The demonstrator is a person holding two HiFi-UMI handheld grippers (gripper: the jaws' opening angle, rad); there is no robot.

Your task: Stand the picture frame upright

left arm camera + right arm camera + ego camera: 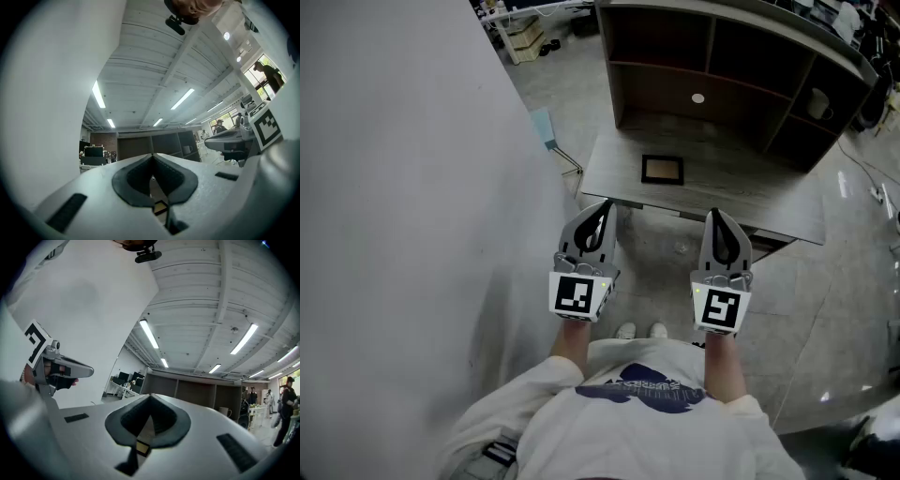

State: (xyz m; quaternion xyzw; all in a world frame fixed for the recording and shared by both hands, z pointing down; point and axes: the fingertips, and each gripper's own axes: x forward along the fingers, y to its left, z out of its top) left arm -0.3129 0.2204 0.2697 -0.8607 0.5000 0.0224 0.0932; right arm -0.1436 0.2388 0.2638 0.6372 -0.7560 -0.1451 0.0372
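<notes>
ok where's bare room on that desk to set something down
The desktop is bare right of the picture frame, out to its right edge; a narrower strip lies between frame and left edge. The front strip, nearest the left gripper and right gripper, is open. The shelf unit walls off the back.
</notes>
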